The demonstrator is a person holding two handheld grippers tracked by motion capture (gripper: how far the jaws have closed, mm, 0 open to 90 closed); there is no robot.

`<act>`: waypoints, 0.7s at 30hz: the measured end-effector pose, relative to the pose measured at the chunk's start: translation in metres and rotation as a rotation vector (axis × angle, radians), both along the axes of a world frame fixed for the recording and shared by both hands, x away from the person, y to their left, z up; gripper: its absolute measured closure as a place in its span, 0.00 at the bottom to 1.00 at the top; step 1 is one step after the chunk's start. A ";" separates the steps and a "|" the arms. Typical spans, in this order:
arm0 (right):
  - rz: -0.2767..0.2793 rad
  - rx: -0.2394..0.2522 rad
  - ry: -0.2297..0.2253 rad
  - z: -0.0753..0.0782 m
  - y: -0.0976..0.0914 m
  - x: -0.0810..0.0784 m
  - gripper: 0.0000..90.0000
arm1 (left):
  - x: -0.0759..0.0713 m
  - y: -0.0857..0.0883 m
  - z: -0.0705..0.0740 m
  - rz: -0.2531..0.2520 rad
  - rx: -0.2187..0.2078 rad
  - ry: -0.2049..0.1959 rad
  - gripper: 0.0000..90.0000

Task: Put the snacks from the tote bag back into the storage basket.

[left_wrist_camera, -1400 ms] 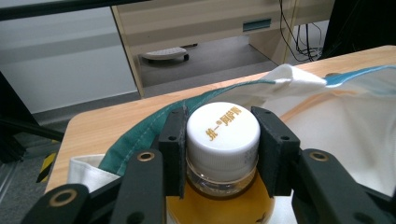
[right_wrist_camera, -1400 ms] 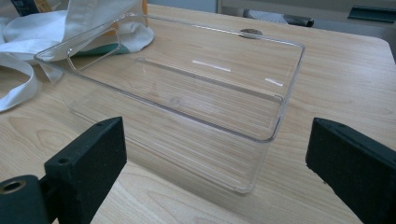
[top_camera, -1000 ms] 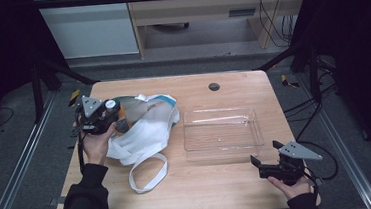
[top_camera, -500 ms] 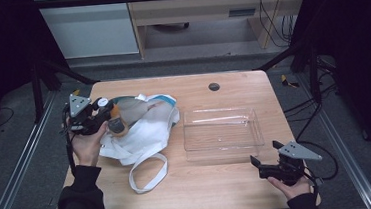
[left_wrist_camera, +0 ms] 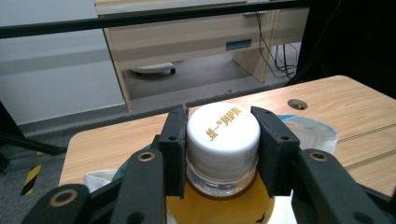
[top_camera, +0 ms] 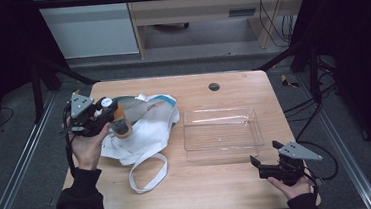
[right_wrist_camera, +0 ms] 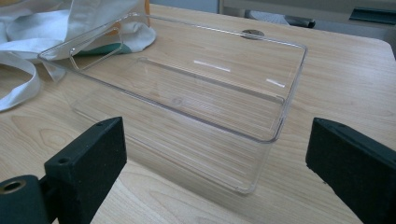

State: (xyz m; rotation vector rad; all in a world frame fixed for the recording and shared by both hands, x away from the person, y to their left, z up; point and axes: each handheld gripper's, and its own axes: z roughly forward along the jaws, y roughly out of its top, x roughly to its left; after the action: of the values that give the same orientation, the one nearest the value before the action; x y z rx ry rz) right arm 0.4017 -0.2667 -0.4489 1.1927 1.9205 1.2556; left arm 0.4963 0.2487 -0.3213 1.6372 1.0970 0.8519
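I read the job as unpacking the bag (top_camera: pixel 145 130) into the tray (top_camera: pixel 223 131), and I judge it barely started. My left gripper (top_camera: pixel 105 112), at the left of the high view, is clamped on a bottle (top_camera: pixel 121 127) of amber liquid, and the bottle hangs clear of the white cloth at the bag's mouth. The tray sits empty in the middle right of that frame, well apart from the bottle. What is left: carry the bottle across to the tray, set it down, let go, then check the bag for more, since I cannot see inside it.

In the left gripper view the white cap (left_wrist_camera: pixel 223 135) fills the centre, and both black pads (left_wrist_camera: pixel 174 149) press on its ribbed sides, one on each side. The grip is on the cap, not the body, so the amber body hangs below the jaws toward the bottom edge.

My right gripper (top_camera: pixel 262 164) rests at the lower right of the high view, just beside the tray's near corner. Its jaws stand wide apart with nothing between them.
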 end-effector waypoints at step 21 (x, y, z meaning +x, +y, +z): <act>0.004 0.001 -0.007 0.000 0.000 0.000 0.06 | -0.028 -0.032 0.020 -0.092 0.001 -0.042 0.65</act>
State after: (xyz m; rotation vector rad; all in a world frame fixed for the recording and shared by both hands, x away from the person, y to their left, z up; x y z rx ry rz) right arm 0.4015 -0.2669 -0.4485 1.1842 1.9186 1.2610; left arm 0.4681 0.2163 -0.3013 1.6502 0.9848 0.8240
